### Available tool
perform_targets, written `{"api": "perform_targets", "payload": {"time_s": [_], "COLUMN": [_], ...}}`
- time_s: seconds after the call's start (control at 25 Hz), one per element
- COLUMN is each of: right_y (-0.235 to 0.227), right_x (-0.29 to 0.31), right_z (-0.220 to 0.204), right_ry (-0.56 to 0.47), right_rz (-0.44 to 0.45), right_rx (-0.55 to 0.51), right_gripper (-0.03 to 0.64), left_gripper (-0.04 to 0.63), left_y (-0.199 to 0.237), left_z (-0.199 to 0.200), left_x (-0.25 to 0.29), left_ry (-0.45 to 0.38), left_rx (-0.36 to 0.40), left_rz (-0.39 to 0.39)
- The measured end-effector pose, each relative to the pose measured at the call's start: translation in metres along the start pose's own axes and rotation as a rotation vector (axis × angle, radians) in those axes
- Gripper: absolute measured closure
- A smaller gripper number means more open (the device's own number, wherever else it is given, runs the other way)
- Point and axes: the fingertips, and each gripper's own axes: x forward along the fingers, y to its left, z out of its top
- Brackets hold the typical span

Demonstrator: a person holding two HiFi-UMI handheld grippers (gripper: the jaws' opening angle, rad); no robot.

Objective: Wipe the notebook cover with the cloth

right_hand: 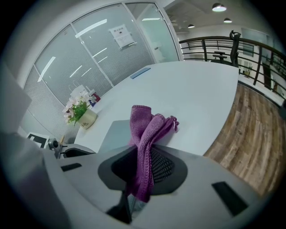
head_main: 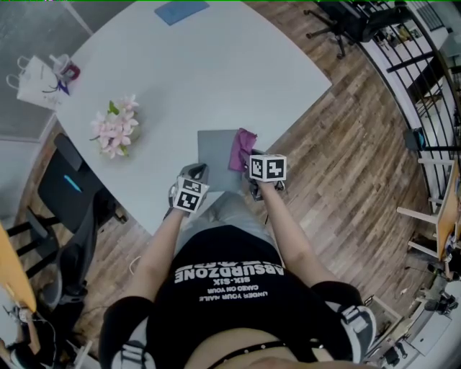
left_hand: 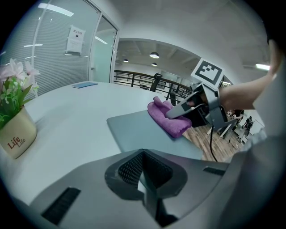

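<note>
A grey notebook lies flat near the front edge of the white table. A purple cloth rests bunched on its right edge. My right gripper is shut on that cloth, which hangs pinched between the jaws over the notebook. My left gripper sits at the notebook's near left corner. Its jaws are shut, with nothing showing between them. In the left gripper view the notebook lies just ahead, and the right gripper presses on the cloth.
A pot of pink flowers stands on the table to the left of the notebook. A blue sheet lies at the far edge. A white bag and a black chair are at the left; wooden floor at the right.
</note>
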Motion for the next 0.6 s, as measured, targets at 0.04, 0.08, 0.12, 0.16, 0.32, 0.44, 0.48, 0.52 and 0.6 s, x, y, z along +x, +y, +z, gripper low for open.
{"api": "perform_targets", "payload": {"time_s": [0.04, 0.08, 0.12, 0.16, 0.32, 0.44, 0.48, 0.52, 0.6], "right_y": [0.002, 0.005, 0.007, 0.009, 0.029, 0.048, 0.053, 0.059, 0.069], "right_x": [0.001, 0.003, 0.004, 0.005, 0.015, 0.025, 0.028, 0.031, 0.036], "right_z": [0.001, 0.002, 0.002, 0.003, 0.001, 0.0, 0.0, 0.0, 0.0], "right_ry": [0.007, 0.014, 0.02, 0.026, 0.061, 0.095, 0.102, 0.108, 0.119], "right_rz": [0.0, -0.003, -0.006, -0.007, 0.073, 0.114, 0.123, 0.134, 0.152], "right_rx": [-0.012, -0.026, -0.04, -0.052, -0.055, -0.087, -0.1, -0.11, -0.129], "right_gripper": [0.545, 0.546, 0.546, 0.546, 0.546, 0.546, 0.546, 0.546, 0.546], "left_gripper": [0.578, 0.578, 0.578, 0.578, 0.578, 0.578, 0.578, 0.578, 0.578], "left_y": [0.0, 0.0, 0.0, -0.001, -0.001, -0.001, -0.001, -0.001, -0.001], "left_z": [0.0, 0.0, 0.0, 0.0, 0.001, 0.001, 0.001, 0.0, 0.001], "left_x": [0.0, 0.0, 0.0, -0.001, -0.001, -0.001, 0.0, 0.0, -0.001], "left_ry": [0.0, 0.0, 0.0, -0.001, -0.002, -0.003, -0.004, -0.005, -0.009], "left_rx": [-0.001, -0.002, -0.002, -0.003, -0.007, -0.011, -0.015, -0.021, -0.033], "left_rz": [0.0, 0.0, 0.0, -0.001, -0.004, -0.005, -0.006, -0.008, -0.018]}}
